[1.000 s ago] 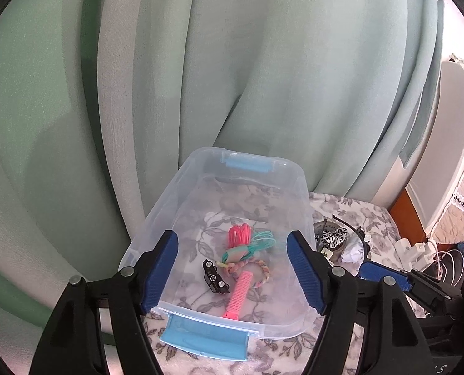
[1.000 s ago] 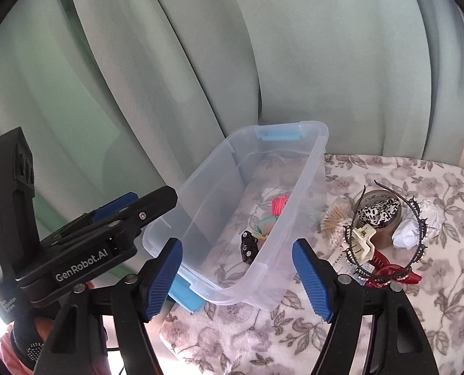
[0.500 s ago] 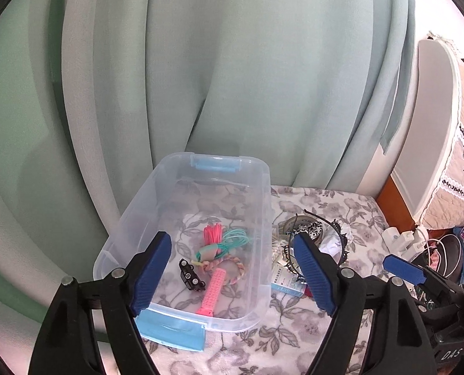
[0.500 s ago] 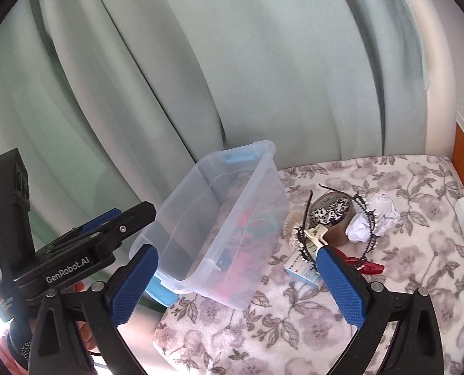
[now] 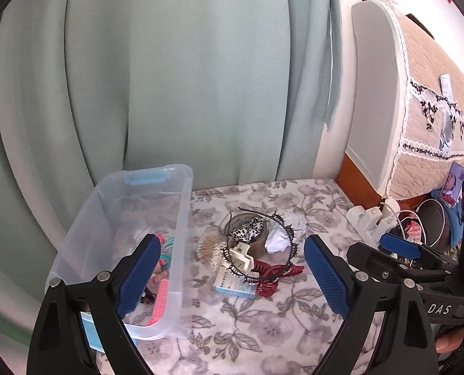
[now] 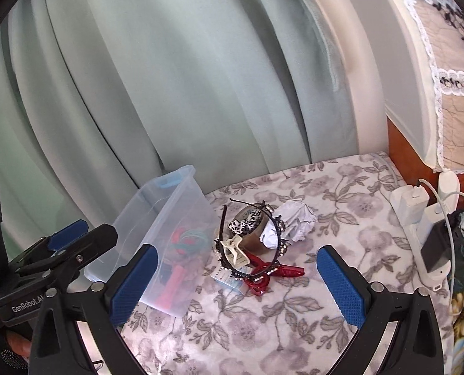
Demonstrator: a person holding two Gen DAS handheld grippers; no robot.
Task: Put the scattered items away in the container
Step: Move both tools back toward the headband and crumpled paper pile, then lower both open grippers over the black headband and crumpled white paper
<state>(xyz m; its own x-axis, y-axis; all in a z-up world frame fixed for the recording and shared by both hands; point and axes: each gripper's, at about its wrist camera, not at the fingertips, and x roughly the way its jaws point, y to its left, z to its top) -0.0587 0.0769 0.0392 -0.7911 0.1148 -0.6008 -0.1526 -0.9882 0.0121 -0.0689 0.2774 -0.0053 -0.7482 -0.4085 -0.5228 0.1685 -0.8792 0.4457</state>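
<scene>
A clear plastic bin [image 5: 182, 218] [image 6: 182, 200] with blue latches stands at the left on the floral cloth and holds a pink comb [image 5: 160, 300] and bright hair ties [image 6: 191, 239]. Right of it lies a pile: a red claw clip [image 5: 271, 276] [image 6: 264, 276], a cream clip [image 5: 241, 254], a black headband [image 6: 275, 240], a leopard scrunchie on a tape roll [image 5: 247, 231], crumpled paper [image 6: 294, 218], cotton swabs [image 5: 208, 245] and a small box [image 5: 233, 286]. My left gripper [image 5: 229, 276] and right gripper [image 6: 235, 284] are both open, empty, above and short of the pile.
Green curtains hang behind the table. A power strip with chargers and cables [image 6: 425, 212] lies at the right edge, beside a wooden frame and a white appliance with a lace cover [image 5: 419, 93].
Both grippers swung right, from over the bin toward the pile of scattered items. The bin shifted to the left of both views. Both grippers stayed open.
</scene>
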